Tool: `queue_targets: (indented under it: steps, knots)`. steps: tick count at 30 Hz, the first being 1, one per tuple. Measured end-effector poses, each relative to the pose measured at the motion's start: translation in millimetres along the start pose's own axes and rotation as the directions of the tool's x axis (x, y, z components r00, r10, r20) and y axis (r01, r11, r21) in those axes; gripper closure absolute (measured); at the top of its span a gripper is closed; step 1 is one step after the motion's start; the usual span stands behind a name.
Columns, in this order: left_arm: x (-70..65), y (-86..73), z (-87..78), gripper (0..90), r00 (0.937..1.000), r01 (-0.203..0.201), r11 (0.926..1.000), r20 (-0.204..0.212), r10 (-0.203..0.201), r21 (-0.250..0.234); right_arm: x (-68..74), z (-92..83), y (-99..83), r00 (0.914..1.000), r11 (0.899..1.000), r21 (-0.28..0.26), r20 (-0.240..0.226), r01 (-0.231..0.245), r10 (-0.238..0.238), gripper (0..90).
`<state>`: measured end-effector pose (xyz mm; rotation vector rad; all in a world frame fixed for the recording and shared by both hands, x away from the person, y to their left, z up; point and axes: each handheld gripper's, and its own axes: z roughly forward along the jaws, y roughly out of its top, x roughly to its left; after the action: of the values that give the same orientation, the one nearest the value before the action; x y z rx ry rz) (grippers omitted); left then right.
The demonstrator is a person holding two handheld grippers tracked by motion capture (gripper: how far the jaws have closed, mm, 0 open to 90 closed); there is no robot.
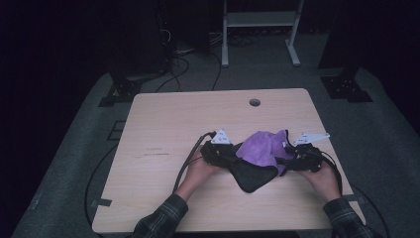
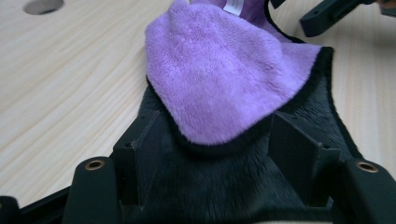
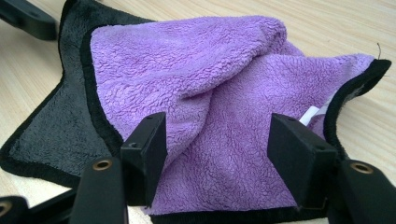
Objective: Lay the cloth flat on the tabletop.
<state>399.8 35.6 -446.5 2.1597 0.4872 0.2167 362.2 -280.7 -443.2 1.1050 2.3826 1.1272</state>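
A cloth (image 1: 262,151), purple on one side and black on the other, lies crumpled on the wooden table (image 1: 173,119) near the front. My left gripper (image 1: 233,157) is at its left edge and my right gripper (image 1: 289,158) at its right edge. In the left gripper view the jaws (image 2: 215,126) stand apart over the black pile, with a purple flap (image 2: 224,79) folded on top and both inner faces bare. In the right gripper view the open gripper (image 3: 217,135) straddles the purple fold (image 3: 210,79) without pressing it.
A round cable hole (image 1: 254,102) sits at the table's far edge. Cables trail from the left gripper across the table to the left. A white rack (image 1: 260,20) and dark stands are on the floor beyond the table.
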Motion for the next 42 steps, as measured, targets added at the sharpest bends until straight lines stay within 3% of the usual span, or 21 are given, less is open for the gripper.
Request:
queue_targets:
  steps: [2,6,11,14,19,25,29,35,40,42]
  knots:
    - [1.4,0.3,8.6,33.5,0.9998,0.01,0.9999,0.016,-0.01,0.01,-0.1,0.2,-0.2,1.0,1.0,0.001,0.0,0.001,-0.001,36.8]
    - [2.0,-1.4,19.4,41.9,0.9996,0.008,0.9988,0.026,-0.009,0.049,-0.6,0.5,-0.4,1.0,1.0,0.004,-0.001,0.0,0.0,36.8]
    - [1.2,-1.6,19.3,67.7,0.9997,-0.012,0.9974,0.021,0.011,0.071,-0.6,1.2,-0.3,1.0,1.0,0.006,0.0,-0.001,0.001,36.9]
    - [-0.4,1.7,15.1,73.7,0.9996,-0.006,0.9975,0.026,0.004,0.071,0.0,1.8,-0.2,1.0,1.0,0.009,0.002,0.002,-0.002,37.1]
    - [1.3,10.5,1.9,76.3,0.9985,0.017,0.9987,0.052,-0.019,0.048,-1.0,3.1,-0.7,1.0,1.0,0.017,0.003,0.002,-0.002,37.1]
    - [10.3,17.7,-19.8,76.9,0.9987,0.031,0.9994,0.04,-0.031,0.012,-2.5,7.8,-2.6,1.0,0.999,0.046,-0.002,0.002,-0.002,37.1]
    - [21.9,15.6,-33.8,78.2,0.9985,0.055,0.9985,0.004,-0.055,-0.001,-2.5,15.1,-5.2,0.9999,0.996,0.09,-0.001,0.014,-0.014,37.1]
    - [50.3,2.8,-59.4,78.5,0.9879,0.134,0.9901,-0.073,-0.137,-0.04,-1.2,24.5,-8.7,0.999,0.989,0.141,-0.005,0.046,-0.045,37.2]
    - [75.7,-15.5,-76.6,78.5,0.9655,0.215,0.9749,-0.138,-0.221,-0.06,0.5,28.9,-8.4,0.9978,0.985,0.16,0.001,0.065,-0.066,37.1]
    - [83.7,-24.0,-78.9,78.5,0.9559,0.232,0.9718,-0.175,-0.236,-0.042,0.9,29.7,-8.2,0.9976,0.985,0.16,0.001,0.068,-0.069,37.3]
